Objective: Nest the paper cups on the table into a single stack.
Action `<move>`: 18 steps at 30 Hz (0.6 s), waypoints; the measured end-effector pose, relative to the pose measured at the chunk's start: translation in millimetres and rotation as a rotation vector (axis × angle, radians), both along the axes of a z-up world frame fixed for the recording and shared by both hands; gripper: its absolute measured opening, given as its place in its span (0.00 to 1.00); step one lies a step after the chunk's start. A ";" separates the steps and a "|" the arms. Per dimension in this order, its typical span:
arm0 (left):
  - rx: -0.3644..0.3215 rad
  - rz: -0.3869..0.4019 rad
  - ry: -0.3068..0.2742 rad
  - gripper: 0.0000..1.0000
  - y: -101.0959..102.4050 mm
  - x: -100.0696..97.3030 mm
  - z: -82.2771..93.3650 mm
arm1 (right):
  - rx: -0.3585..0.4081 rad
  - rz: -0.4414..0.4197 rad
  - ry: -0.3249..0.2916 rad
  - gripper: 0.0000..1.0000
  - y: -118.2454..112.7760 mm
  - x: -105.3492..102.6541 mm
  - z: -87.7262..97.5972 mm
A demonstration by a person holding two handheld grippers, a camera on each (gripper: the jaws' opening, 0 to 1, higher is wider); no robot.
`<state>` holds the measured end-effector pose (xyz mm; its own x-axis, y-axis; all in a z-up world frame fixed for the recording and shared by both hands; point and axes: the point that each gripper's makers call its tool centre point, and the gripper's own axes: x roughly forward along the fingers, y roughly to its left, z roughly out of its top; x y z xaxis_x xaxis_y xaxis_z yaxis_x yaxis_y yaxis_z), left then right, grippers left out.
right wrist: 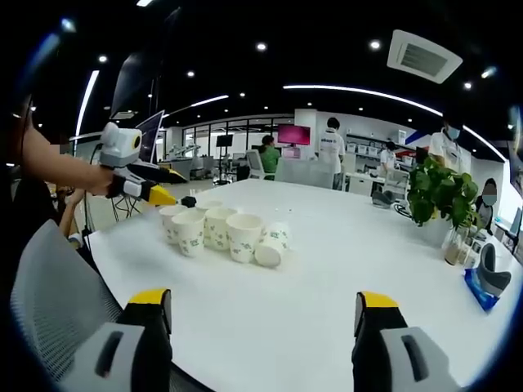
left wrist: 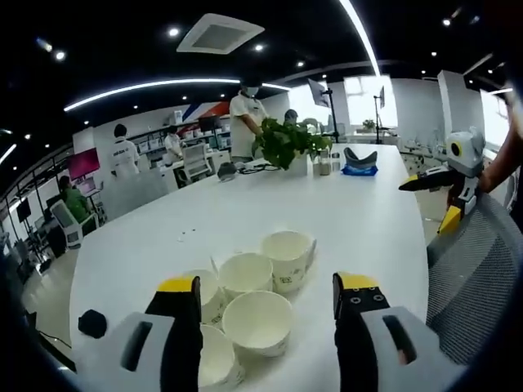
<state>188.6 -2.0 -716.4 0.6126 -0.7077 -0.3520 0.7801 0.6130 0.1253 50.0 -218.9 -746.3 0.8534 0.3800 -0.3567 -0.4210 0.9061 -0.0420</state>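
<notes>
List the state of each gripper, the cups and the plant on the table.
Left gripper: open, nothing between its jaws, over the cups.
Right gripper: open, holding nothing, back from the cups.
Upright cups: four standing mouth up, close together, not nested.
Fifth cup: tipped on its side at the end of the group.
Plant: upright in its vase, far from the cups.
Table: bare white top around the cups.

bright ceiling strips | window glare | sharp centre | fisheye-bent edges
</notes>
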 end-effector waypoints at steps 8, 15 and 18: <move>0.045 -0.041 0.040 0.57 -12.7 -4.2 -19.7 | -0.001 0.000 0.007 0.93 0.1 -0.4 -0.9; 0.085 -0.046 0.060 0.45 -15.2 -0.4 -31.8 | 0.001 -0.001 0.010 0.91 0.1 -0.7 -1.0; 0.102 -0.040 0.075 0.40 -15.4 1.4 -39.5 | 0.001 -0.002 0.011 0.91 -0.1 -0.8 -1.3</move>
<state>190.0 -17.4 -755.8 0.5539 -0.6892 -0.4671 0.8131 0.5685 0.1252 49.2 -218.9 -747.6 0.8501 0.3788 -0.3658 -0.4198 0.9069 -0.0367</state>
